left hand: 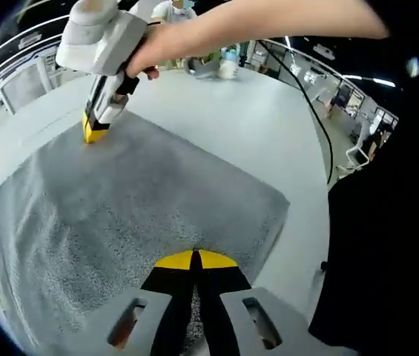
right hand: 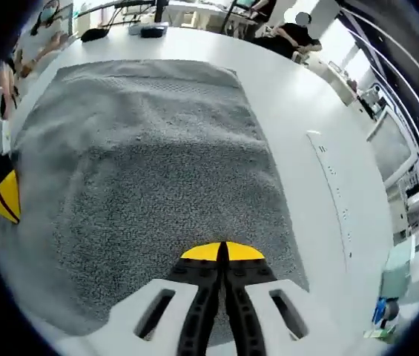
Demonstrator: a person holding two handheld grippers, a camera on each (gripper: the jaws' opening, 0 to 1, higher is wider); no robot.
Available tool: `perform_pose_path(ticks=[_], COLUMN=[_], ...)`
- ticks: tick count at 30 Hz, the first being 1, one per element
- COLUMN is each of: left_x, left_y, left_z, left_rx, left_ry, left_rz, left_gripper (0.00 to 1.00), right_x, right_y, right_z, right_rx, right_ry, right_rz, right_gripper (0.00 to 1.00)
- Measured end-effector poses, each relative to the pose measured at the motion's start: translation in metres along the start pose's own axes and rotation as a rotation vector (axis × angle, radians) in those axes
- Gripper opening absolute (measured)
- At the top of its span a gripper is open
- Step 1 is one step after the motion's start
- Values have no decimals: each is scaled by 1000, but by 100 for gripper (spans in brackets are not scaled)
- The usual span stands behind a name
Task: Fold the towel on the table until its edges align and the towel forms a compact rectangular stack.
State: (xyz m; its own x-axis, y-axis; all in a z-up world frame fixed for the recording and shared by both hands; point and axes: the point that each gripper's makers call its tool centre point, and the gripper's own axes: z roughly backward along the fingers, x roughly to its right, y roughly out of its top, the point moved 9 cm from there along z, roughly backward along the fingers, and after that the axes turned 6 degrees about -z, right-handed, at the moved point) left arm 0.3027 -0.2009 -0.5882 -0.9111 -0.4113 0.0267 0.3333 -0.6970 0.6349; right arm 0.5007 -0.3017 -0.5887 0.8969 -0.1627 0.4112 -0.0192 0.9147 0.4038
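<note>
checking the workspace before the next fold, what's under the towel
The grey towel lies spread on a white table, bare around its edges. Both claws, left and right, sit closed at its near edge. Whatever lies beneath the cloth is covered.

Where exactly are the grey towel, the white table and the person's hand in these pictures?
grey towel point(right hand: 157, 163): right gripper view, middle of its flat surface.
white table point(left hand: 246, 119): left gripper view, bare top beyond the towel.
person's hand point(left hand: 153, 52): left gripper view, knuckles wrapped around the other hand-held gripper.
</note>
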Motion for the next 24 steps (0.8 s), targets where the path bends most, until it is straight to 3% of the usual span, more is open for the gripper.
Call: perform_pose_path(ticks=[3,8,15,24], left_x=[1,2,0,-5], left_y=[0,-2,-4,-7], left_z=[1,4,5,11], left_rx=[-6,-26,-16,-64], left_ry=[-2,14,14,17], left_rz=[-53,-88,-66,17], left_gripper=[1,1,1,1], right_x=[-5,-1,-2,-15], right_y=[-7,-16,-43,-67], right_z=[2,7,22,41], right_rx=[56,52,31,46], right_ry=[-52,-41,-12,-33], right_rz=[-93,-156,-286,-450], right_gripper=[0,0,0,0])
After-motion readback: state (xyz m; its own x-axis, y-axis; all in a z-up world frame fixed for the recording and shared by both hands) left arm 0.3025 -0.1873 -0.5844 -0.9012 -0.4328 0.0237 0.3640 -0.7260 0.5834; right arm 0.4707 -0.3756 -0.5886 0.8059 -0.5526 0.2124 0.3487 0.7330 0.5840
